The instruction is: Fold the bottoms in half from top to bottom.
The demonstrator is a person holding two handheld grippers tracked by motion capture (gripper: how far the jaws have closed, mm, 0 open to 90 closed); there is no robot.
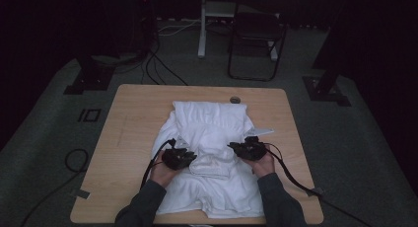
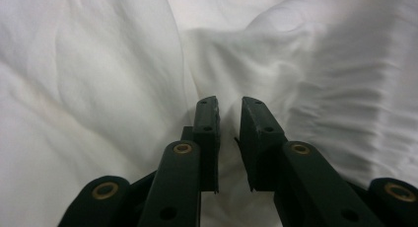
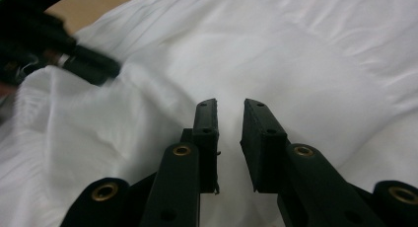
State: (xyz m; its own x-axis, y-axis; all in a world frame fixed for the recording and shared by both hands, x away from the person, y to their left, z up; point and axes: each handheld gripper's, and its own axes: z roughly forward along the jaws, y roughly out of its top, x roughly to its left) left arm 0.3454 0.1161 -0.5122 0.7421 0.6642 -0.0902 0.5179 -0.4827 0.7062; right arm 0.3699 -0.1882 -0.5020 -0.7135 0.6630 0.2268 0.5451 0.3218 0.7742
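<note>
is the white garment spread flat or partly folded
Partly folded: the white garment lies bunched on the table, with a folded-over section at its middle and its lower part spread.

My wooden table [image 1: 133,138] stands on grey carpet [image 1: 44,138] in a dim room. Behind it: a dark folding chair [image 1: 256,34], a white post [image 1: 202,24] and loose cables [image 1: 157,64].

Dark grey sleeves [image 1: 143,207] cover both forearms. Each black tool [image 2: 229,119] has flat jaws on arms with brass-ringed pivots [image 2: 183,148], and trails a black cable [image 1: 291,175].
</note>
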